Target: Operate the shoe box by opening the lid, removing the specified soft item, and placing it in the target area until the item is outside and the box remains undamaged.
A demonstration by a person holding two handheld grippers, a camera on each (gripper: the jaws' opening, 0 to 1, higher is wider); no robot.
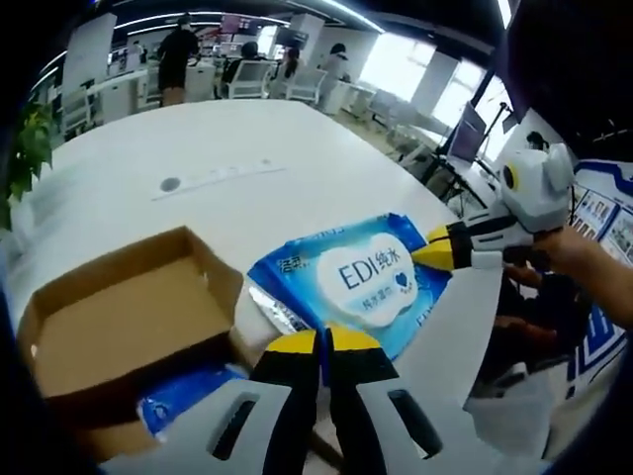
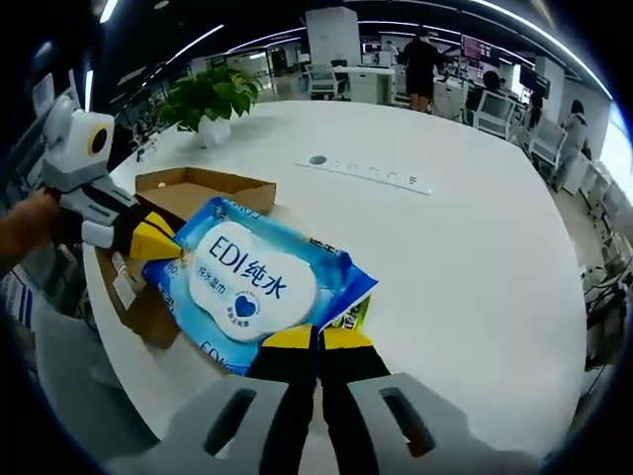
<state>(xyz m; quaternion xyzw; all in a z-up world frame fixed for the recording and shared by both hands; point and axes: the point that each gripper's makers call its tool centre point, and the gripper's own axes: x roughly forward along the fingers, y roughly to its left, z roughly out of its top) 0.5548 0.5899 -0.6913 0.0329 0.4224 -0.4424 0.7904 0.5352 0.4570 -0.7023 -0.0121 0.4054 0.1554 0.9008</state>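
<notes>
The left gripper (image 1: 321, 341) and right gripper (image 2: 316, 338) (2 in all) each have jaws closed on opposite edges of the blue wipes pack (image 1: 361, 282), held just above the white worktop (image 1: 297, 168). Left of it sits the open cardboard box (image 1: 119, 327). Farther off, a potted plant (image 2: 210, 99).
</notes>
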